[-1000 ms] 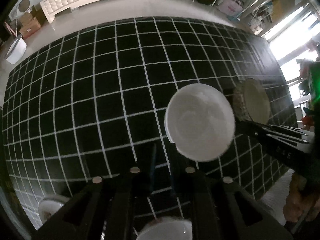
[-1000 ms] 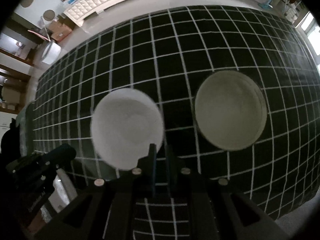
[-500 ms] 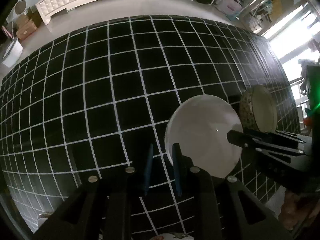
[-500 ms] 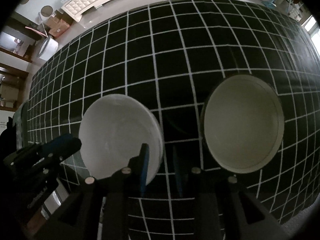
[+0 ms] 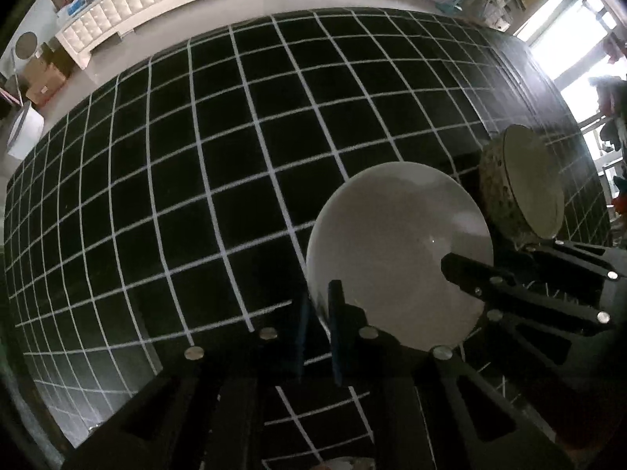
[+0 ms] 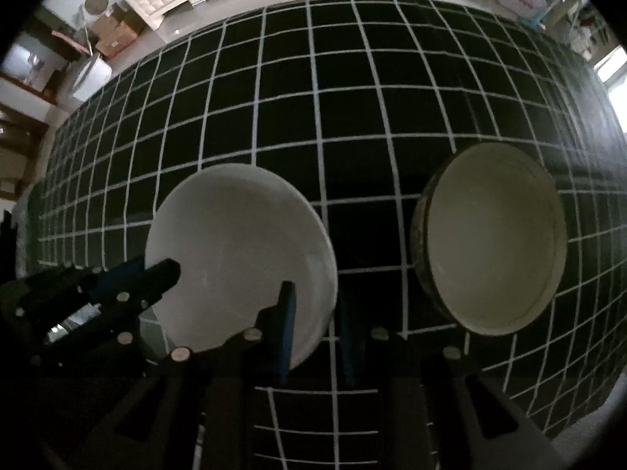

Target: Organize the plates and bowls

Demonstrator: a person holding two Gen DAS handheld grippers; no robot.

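Grippers are straddling opposite rims of the white bowl [image 6: 239,250] on the checked cloth [image 5: 235,156], left gripper [image 5: 318,305] and right gripper [image 6: 313,313] both spread; uneven closing is risking tipping it against the speckled bowl [image 6: 493,235].

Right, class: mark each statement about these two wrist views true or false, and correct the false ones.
1. The white bowl's rim sits between the right gripper's fingers. True.
2. The speckled bowl is stacked inside the white bowl. False: it stands apart, beside it on the tablecloth.
3. Both grippers are at the white bowl, the left gripper on the opposite side from the right. True.
4. The tablecloth is plain white. False: it is black with a white grid.
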